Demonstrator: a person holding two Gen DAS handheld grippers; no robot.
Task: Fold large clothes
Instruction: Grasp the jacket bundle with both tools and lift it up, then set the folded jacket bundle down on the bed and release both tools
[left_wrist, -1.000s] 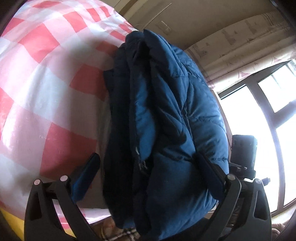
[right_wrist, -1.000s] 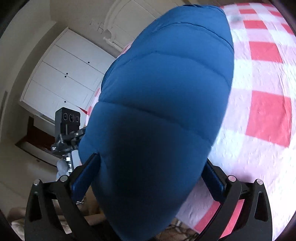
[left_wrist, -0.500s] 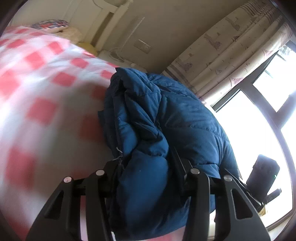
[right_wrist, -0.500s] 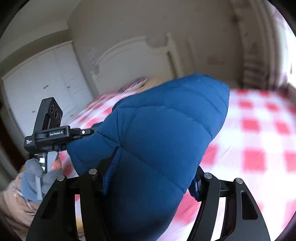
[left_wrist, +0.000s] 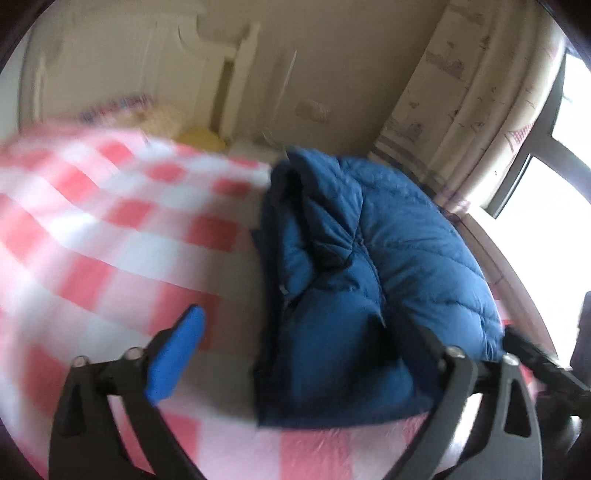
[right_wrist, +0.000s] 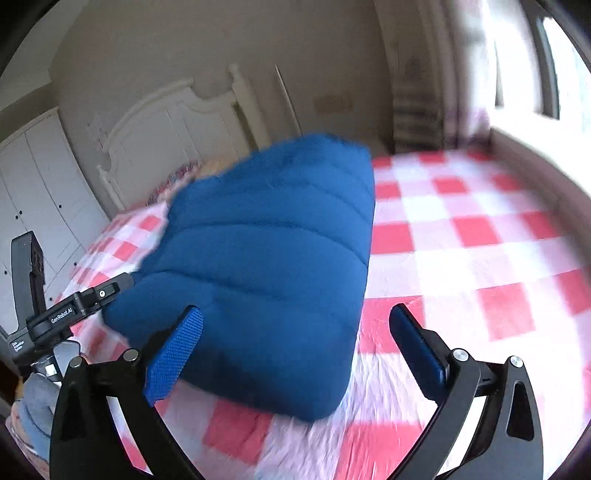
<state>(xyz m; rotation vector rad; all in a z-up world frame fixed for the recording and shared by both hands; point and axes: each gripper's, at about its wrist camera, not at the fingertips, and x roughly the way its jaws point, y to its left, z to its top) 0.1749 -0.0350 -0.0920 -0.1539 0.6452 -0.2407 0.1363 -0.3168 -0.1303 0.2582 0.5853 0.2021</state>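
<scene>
A folded blue puffer jacket (left_wrist: 369, 288) lies in a thick bundle on the red and white checked bed cover (left_wrist: 110, 229). My left gripper (left_wrist: 299, 350) is near its front end, jaws opening wide. Its left pad (left_wrist: 173, 354) stands clear over the cover, and the jacket's corner reaches the right finger. In the right wrist view the jacket (right_wrist: 266, 266) shows its smooth quilted side. My right gripper (right_wrist: 295, 347) is at its near edge, jaws opening, both pads off the fabric. The left gripper's body (right_wrist: 55, 314) sits at the jacket's far left, held by a hand (right_wrist: 37, 406).
A white headboard (right_wrist: 166, 122) and pillows (left_wrist: 162, 114) stand at the bed's far end. White wardrobe doors (right_wrist: 37, 192) are on the left, a patterned curtain (left_wrist: 461, 110) and bright window (left_wrist: 554, 184) on the right. Checked cover (right_wrist: 472, 229) spreads right of the jacket.
Half a second ago both grippers were squeezed on the jacket's end. Now both have spread wide, let go and drawn back and up, and the jacket rests on the bed.
</scene>
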